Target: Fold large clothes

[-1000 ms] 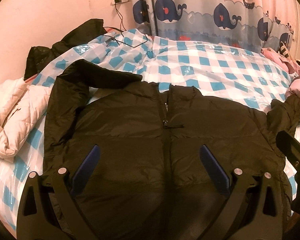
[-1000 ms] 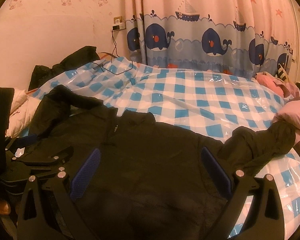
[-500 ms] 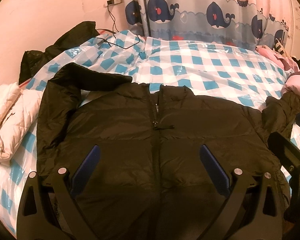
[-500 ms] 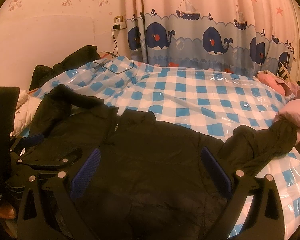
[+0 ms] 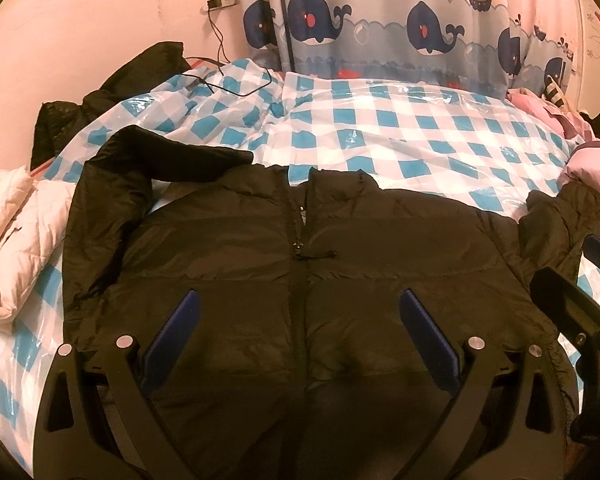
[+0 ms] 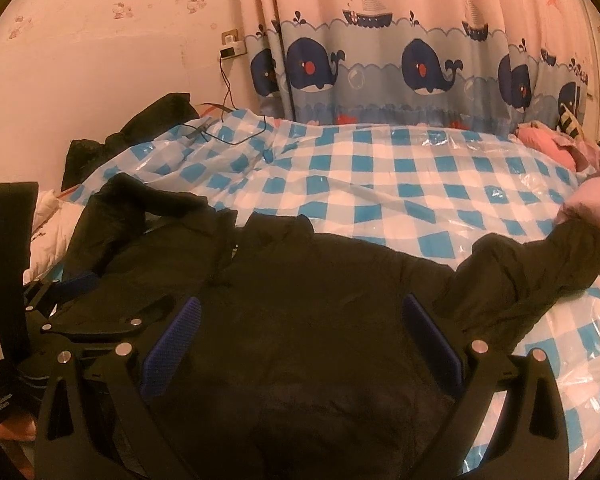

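Observation:
A large black puffer jacket (image 5: 300, 280) lies front up and zipped on the blue-and-white checked bed cover (image 5: 400, 128). Its left sleeve (image 5: 112, 184) is bent up and across toward the collar. Its right sleeve (image 5: 560, 220) lies bunched at the right. My left gripper (image 5: 298, 316) is open and empty above the jacket's lower middle. My right gripper (image 6: 300, 320) is open and empty above the jacket (image 6: 300, 280) on its right half. The right gripper also shows at the right edge of the left wrist view (image 5: 580, 320).
A white quilted jacket (image 5: 12, 240) lies at the bed's left edge. Another black garment (image 5: 112, 92) is heaped at the back left by the wall. Pink clothes (image 5: 592, 168) lie at the right. A whale curtain (image 5: 380, 28) hangs behind. A black cable (image 5: 228, 84) lies on the cover.
Both grippers have drawn back and up a little, so the left wrist view frames more of the jacket. The jacket has not moved. Both grippers stay open.

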